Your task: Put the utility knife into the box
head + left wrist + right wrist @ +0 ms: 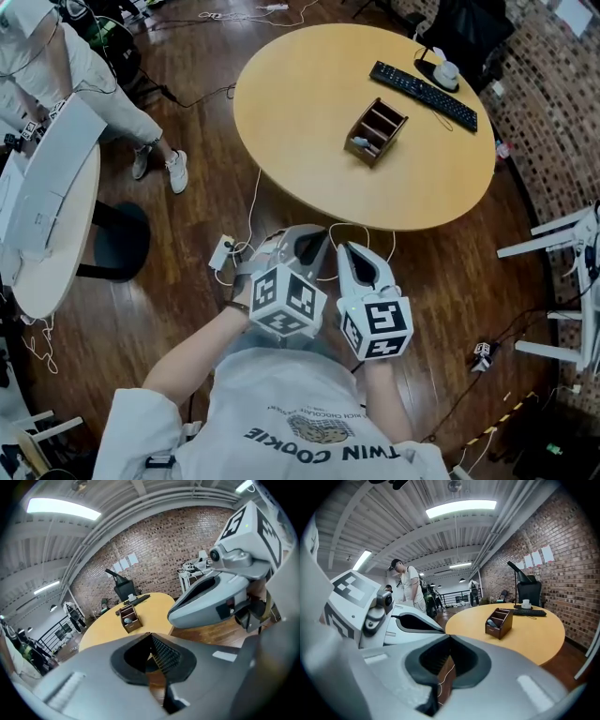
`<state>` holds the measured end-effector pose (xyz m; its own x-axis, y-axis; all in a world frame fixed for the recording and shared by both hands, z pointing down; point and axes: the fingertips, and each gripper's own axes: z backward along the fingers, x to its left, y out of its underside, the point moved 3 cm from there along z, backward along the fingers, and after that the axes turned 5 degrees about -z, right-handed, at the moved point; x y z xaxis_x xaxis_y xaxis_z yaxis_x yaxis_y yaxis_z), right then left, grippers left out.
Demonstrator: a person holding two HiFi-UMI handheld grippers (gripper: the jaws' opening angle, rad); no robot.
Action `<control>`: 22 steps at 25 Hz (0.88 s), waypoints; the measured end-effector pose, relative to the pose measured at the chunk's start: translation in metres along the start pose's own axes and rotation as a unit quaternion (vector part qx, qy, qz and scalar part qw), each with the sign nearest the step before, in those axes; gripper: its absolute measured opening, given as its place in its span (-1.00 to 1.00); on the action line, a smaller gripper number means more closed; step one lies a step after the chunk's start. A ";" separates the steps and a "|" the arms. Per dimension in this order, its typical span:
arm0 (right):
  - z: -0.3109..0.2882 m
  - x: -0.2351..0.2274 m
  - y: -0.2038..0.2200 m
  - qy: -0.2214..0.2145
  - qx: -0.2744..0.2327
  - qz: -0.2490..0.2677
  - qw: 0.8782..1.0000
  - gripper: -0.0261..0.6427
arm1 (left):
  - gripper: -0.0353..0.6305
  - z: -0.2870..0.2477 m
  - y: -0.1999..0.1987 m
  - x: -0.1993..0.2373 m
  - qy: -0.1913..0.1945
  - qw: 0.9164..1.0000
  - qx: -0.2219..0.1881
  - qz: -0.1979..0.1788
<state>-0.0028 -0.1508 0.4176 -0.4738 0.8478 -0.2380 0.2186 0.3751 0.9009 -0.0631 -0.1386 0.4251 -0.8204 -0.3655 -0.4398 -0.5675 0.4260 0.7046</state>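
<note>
Standing well back from the round table, so honestly nothing's in hand: the left gripper has its jaws pressed together on nothing, same for the right gripper, and the two sit just beside each other at chest level. I can't spot the utility knife lying anywhere. There's a small grey-blue thing in the near compartment of the box that might be it, but it's too small to tell. Stuff I'd worry about: white cables trail across the wood floor between the person and the table, so stepping in could snag a foot. The tabletop looks smooth and the box looks light, so poking into those narrow compartments could shove it along or tip it. With the grippers this close, they could also knock together. Otherwise the table is mostly bare, with a keyboard and a cup at the far edge. Brick wall behind, another person off to the left.
</note>
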 end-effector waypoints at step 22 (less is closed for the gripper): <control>0.044 0.186 0.046 -0.024 -0.017 0.001 1.000 -0.92 | -0.87 0.190 0.086 -0.035 -0.040 0.981 -0.069 0.176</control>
<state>-0.0433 0.0410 0.3986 -0.4323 0.8658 -0.2520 0.1904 0.3608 0.9130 -0.0961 0.0681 0.3950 -0.9697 -0.1475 -0.1946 -0.2383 0.3964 0.8866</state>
